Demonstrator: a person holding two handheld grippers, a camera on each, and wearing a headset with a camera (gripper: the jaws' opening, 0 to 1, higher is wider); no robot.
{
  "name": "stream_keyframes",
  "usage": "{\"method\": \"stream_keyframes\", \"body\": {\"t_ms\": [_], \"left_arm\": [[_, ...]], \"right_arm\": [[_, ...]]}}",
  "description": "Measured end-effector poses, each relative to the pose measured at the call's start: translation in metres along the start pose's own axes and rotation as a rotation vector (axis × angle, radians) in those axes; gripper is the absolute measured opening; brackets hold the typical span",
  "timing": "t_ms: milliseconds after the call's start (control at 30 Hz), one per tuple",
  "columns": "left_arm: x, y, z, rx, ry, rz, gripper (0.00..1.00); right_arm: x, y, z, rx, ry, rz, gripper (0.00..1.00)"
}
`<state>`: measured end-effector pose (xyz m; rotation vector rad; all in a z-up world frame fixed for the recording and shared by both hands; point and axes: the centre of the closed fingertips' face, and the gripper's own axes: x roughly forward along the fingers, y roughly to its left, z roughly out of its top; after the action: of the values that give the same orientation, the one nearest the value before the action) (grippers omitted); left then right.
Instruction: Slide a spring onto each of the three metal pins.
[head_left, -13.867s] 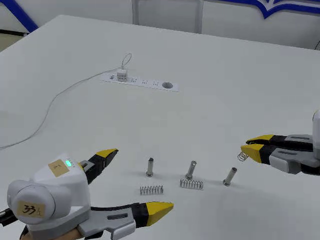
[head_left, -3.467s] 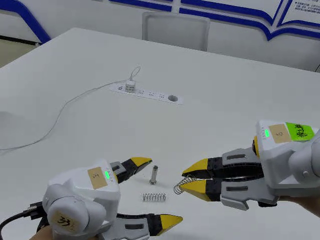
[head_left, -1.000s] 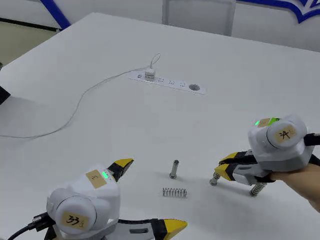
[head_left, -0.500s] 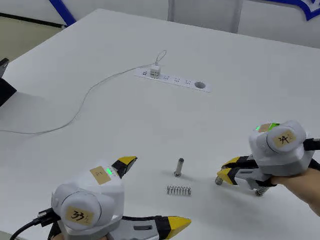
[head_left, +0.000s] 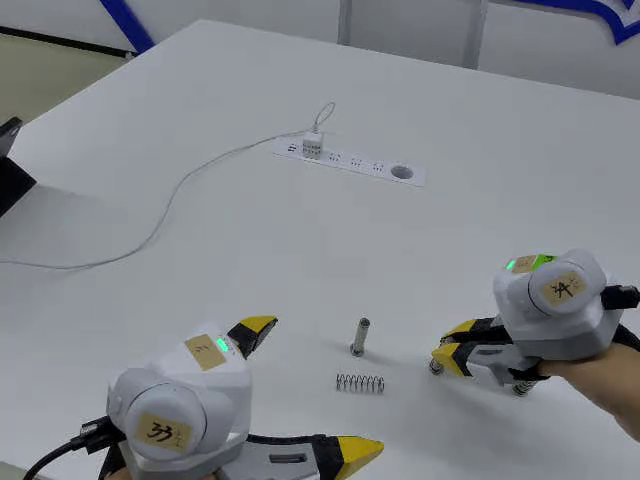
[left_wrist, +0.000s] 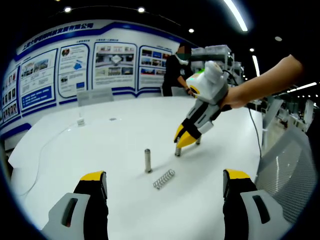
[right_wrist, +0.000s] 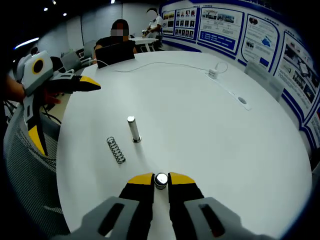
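tongs on the left side, the left tongs (head_left: 305, 388), are spread wide, and nothing is between their yellow tips. they hang low over the white table (head_left: 480, 200). just past their tips and a bit to the right, a bare pin (head_left: 359, 337) stands straight up with no spring on it. a loose spring (head_left: 360, 383) lies flat on the table near the foot of that pin, on the side closer to the left tongs, not touching it. farther right, the right tongs (head_left: 442, 350) point back at the left tongs. their tips are pressed in on a second pin (right_wrist: 161, 180), one tip on each side of its shiny round top. i cannot tell if a spring is on this pin. a third pin (head_left: 519, 386) peeks out from under the body of the right tongs. far beyond both tongs lies a white power strip (head_left: 350, 163) with a cord (head_left: 170, 205).
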<state>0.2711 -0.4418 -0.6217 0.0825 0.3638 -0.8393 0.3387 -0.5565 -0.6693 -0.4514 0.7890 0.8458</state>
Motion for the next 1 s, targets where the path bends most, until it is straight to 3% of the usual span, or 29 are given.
{"method": "stream_keyframes", "body": {"t_ms": [233, 367, 667, 900, 1000], "left_arm": [[0.0, -0.001, -0.001, 0.0, 0.003, -0.004, 0.99], [0.0, 0.0, -0.001, 0.003, 0.005, -0.001, 0.99], [0.001, -0.004, 0.001, 0.003, -0.005, -0.019, 1.0], [0.002, -0.007, 0.0, 0.013, 0.003, -0.031, 0.99], [0.002, -0.008, 0.0, 0.012, 0.001, -0.038, 0.99]], "right_arm": [[-0.001, -0.001, -0.001, -0.026, -0.004, -0.006, 0.12], [-0.003, 0.003, 0.0, -0.039, -0.01, 0.001, 0.18], [-0.026, 0.0, 0.015, -0.097, -0.056, -0.056, 0.21], [-0.035, 0.027, 0.046, -0.195, -0.159, -0.023, 0.22], [-0.031, 0.042, 0.05, -0.241, -0.158, 0.012, 0.22]]}}
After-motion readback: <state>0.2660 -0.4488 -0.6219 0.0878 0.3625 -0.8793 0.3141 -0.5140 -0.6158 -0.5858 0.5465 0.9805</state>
